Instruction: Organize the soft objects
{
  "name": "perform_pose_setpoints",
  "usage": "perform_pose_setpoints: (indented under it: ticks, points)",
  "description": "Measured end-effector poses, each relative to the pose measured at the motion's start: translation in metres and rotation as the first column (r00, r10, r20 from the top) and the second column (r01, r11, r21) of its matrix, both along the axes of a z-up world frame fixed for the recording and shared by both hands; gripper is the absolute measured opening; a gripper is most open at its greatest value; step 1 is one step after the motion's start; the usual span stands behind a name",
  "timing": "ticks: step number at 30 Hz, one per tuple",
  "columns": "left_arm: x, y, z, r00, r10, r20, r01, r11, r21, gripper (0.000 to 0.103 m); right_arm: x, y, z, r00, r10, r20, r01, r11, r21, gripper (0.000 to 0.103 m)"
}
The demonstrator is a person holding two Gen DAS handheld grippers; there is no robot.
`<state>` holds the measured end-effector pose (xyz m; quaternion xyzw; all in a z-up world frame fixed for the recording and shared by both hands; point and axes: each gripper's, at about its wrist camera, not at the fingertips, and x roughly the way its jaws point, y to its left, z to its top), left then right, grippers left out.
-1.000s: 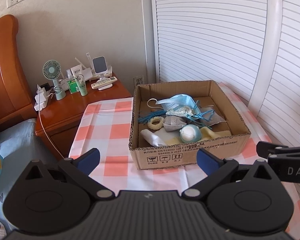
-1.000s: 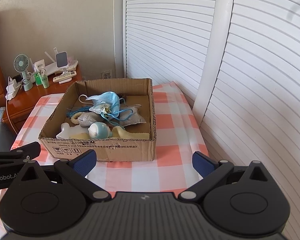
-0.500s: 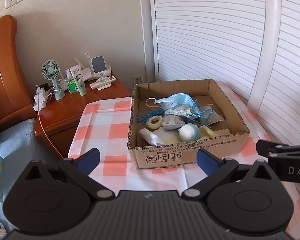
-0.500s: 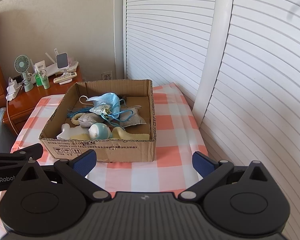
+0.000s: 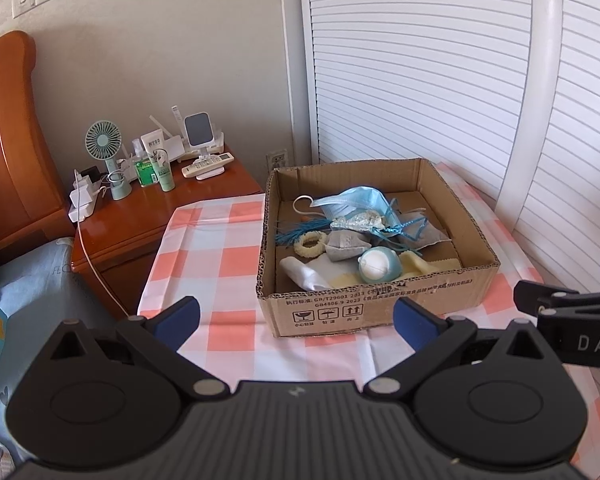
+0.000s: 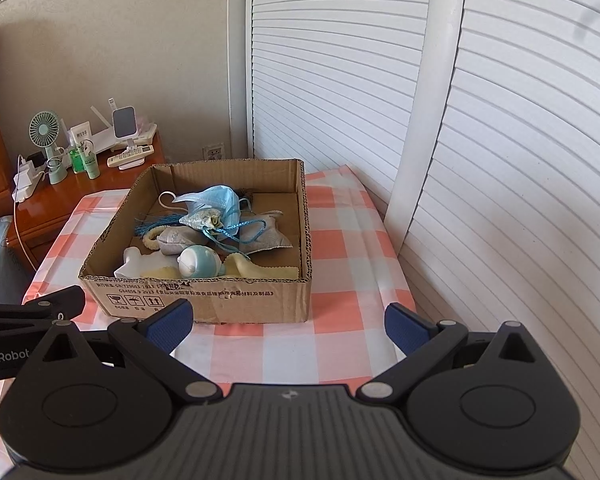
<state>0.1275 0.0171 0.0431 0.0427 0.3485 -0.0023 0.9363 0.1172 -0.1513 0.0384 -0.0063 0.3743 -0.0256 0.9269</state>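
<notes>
Left gripper [image 5: 296,318] and right gripper [image 6: 286,322] nearest, both spread wide and empty, cardboard box [image 6: 204,296] beyond on checked tablecloth [image 6: 340,248], soft objects heaped inside, blue face mask [image 6: 216,200] topmost, wooden nightstand [image 5: 148,216] far left.

A wooden nightstand [image 5: 172,216] stood against the wall beside the checked tablecloth [image 5: 220,256]. On it were a small green fan [image 5: 104,142], a green tube [image 5: 165,172], a remote control [image 5: 208,164] and a white charger [image 5: 82,200]. White louvered doors [image 6: 500,140] rose behind.
</notes>
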Motion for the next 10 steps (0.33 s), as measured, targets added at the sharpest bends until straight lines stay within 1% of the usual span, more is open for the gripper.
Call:
perform_pose_setpoints:
  ticks: [10]
  points:
    - [-0.0004, -0.0006, 0.0003, 1.0, -0.004, -0.004, 0.004, 1.0, -0.001, 0.102, -0.001, -0.0008, -0.0003, 1.0, 0.0, 0.0, 0.0, 1.0, 0.0, 0.103]
